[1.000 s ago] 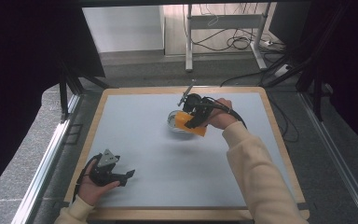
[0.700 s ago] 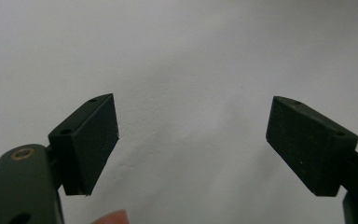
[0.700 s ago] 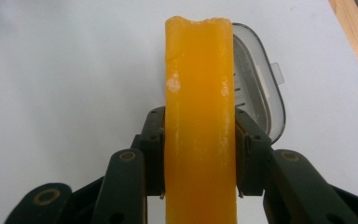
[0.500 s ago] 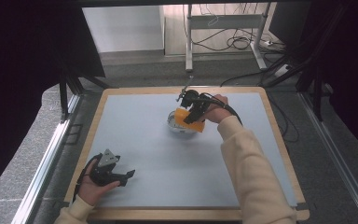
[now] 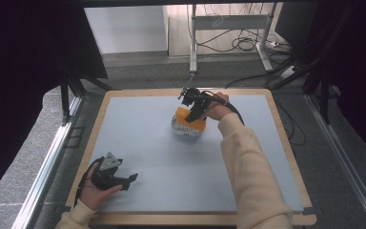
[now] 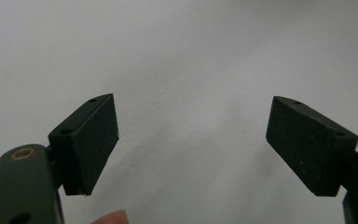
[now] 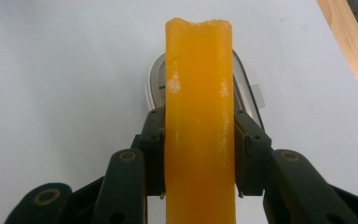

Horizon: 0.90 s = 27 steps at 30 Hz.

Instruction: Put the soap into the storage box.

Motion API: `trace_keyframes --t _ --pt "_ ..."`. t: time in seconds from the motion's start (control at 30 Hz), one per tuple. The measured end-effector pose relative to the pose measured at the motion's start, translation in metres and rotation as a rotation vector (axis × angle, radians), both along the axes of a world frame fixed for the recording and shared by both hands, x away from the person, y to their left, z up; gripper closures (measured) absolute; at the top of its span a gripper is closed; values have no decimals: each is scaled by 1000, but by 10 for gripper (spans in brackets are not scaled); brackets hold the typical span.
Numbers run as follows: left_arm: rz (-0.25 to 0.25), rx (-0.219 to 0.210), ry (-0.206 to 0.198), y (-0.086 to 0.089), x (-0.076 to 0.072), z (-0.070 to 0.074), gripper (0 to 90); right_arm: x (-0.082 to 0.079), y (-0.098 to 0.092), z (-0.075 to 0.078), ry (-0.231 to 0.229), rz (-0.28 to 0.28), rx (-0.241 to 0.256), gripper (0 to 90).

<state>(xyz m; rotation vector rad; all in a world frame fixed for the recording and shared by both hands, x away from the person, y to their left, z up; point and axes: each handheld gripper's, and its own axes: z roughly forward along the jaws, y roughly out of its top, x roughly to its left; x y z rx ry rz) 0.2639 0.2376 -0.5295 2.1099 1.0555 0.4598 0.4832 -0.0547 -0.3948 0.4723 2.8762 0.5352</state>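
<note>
While the right tool (image 7: 199, 158) is clamped on an orange slab (image 7: 199, 121), gripping it across its thin edges, the slab sits right above a white round thing (image 5: 185, 128) that looks like a bowl or small dish, though I can't tell exactly what it is. That white thing is my landmark: it's toward the far middle of the desk (image 5: 138, 143), and the left tool (image 5: 119, 180) rests well off toward the near-left corner from it, spread wide with nothing between the pads. My guess is the slab's a sponge or foam block, so light, squishy and not fragile. Its surface looks a bit glossy, so maybe slick. Pinching mid-length across the narrow sides, like now, seems the sensible hold.
</note>
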Motion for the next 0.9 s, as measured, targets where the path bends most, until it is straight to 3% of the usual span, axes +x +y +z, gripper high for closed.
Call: trace_keyframes --t 0.2,0.47,0.63,0.9 --pt "-2 3 1 0 0 0 172 7 1 -2 4 7 -3 617" --pt "2 1 3 1 0 0 172 18 3 -10 11 59 18 617" --pt "4 1 2 1 0 0 172 24 7 -15 16 63 -6 617" --pt "9 -3 3 2 1 0 172 35 13 -25 21 117 -19 617"
